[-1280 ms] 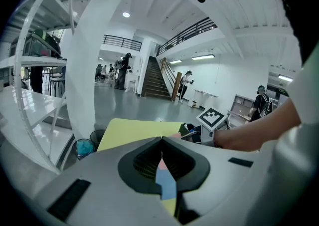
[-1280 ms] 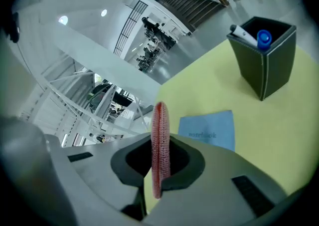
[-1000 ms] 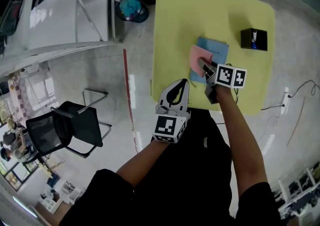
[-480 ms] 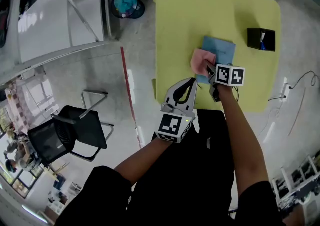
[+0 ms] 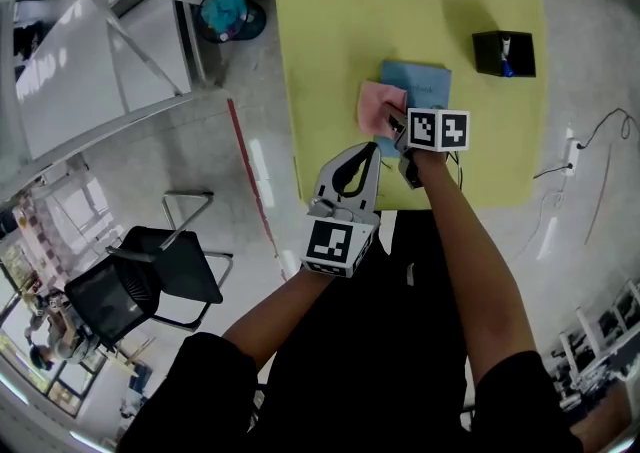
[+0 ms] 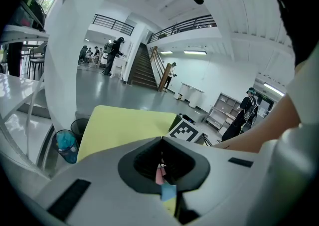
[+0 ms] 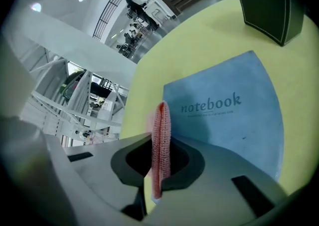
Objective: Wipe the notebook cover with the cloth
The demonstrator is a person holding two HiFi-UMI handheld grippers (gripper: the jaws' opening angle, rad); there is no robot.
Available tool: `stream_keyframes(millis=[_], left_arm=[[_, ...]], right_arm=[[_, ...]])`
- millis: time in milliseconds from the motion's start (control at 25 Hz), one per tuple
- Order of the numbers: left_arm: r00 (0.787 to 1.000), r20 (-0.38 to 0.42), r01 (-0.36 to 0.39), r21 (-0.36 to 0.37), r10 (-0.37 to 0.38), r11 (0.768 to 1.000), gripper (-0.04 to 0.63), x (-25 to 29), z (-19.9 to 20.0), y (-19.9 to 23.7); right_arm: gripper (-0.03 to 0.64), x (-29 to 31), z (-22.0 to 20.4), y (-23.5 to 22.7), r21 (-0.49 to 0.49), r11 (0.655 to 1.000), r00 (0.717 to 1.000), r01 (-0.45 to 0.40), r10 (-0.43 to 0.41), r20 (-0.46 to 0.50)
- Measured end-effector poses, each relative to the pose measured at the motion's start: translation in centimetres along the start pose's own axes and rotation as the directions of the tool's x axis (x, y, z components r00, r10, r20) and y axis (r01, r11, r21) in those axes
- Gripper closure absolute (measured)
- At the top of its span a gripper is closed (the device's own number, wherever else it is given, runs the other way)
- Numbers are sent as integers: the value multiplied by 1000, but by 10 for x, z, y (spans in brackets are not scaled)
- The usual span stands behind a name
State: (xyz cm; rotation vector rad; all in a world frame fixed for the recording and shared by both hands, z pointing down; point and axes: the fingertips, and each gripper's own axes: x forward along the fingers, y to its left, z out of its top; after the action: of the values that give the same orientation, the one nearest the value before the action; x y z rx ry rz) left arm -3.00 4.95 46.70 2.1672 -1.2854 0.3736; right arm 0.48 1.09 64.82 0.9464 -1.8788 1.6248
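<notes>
Right gripper (image 5: pixel 397 125) clamping pink cloth (image 5: pixel 378 107), sliding it further left, now overhanging blue notebook (image 5: pixel 420 84) left edge, mid-tabletop (image 5: pixel 400 1). Stroke probably finishing. Left gripper (image 5: pixel 368 149) idling past front edge, jaws together, empty.

the cloth (image 7: pixel 160 135) is pink, the notebook (image 7: pixel 234 120) blue (dark lettering), the table (image 5: pixel 330 21) yellow.
</notes>
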Motion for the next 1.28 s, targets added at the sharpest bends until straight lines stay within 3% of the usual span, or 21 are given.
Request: stream_keyframes(millis=[680, 1280], left_arm=[[998, -15, -53, 24, 53, 998, 581, 24, 21, -8], [996, -29, -87, 28, 88, 996, 581, 31, 11, -14]], right_arm=[[580, -4, -1, -5, 38, 999, 997, -27, 30, -72], [581, -11, -6, -15, 33, 997, 994, -65, 68, -84]])
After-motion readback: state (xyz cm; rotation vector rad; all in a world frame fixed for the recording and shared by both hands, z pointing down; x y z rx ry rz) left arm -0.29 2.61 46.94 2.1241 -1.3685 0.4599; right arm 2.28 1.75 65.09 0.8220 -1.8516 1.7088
